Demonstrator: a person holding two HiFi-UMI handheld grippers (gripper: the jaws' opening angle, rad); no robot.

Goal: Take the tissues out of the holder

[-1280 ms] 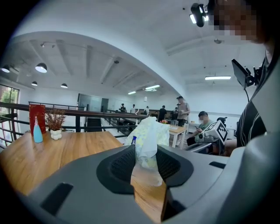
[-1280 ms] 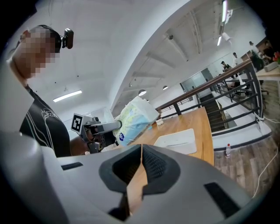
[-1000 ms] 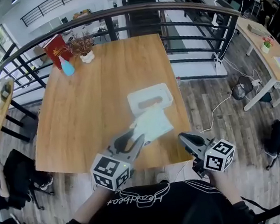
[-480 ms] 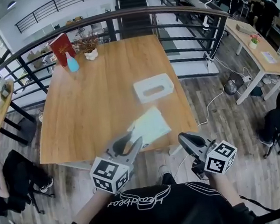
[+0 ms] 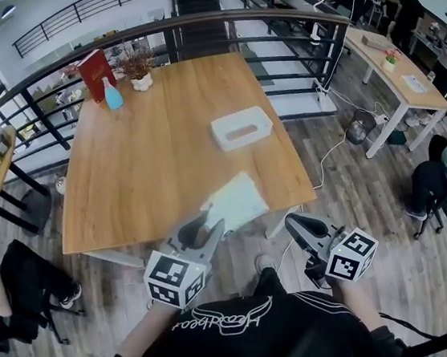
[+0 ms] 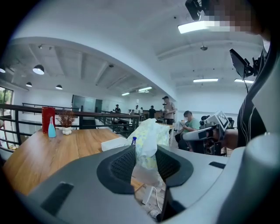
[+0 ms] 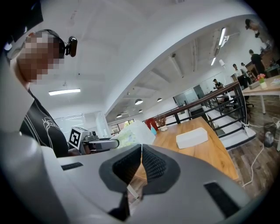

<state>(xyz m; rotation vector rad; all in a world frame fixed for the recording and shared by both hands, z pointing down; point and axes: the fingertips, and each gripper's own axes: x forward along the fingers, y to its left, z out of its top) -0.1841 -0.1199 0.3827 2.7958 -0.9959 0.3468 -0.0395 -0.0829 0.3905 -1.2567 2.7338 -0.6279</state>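
Observation:
The white tissue holder (image 5: 241, 128) lies on the wooden table (image 5: 141, 167), right of middle, with its slot facing up. My left gripper (image 5: 212, 220) is shut on a soft pack of tissues (image 5: 234, 201), held in the air over the table's near edge, well clear of the holder. In the left gripper view the patterned pack (image 6: 148, 138) is pinched between the dark pads, with the holder (image 6: 116, 143) behind it. My right gripper (image 5: 297, 226) hangs off the table's near right corner, shut with nothing in it; its pads (image 7: 151, 162) meet in the right gripper view.
A red book (image 5: 96, 70), a blue bottle (image 5: 112, 94) and a small potted plant (image 5: 138, 66) stand at the table's far left corner. A black railing (image 5: 212, 23) runs behind the table. A cable and a fan lie on the floor to the right; people sit at other tables.
Both grippers and the tissue pack have drawn back from the holder toward the table's near edge. The holder has stayed put, and both grips are unchanged.

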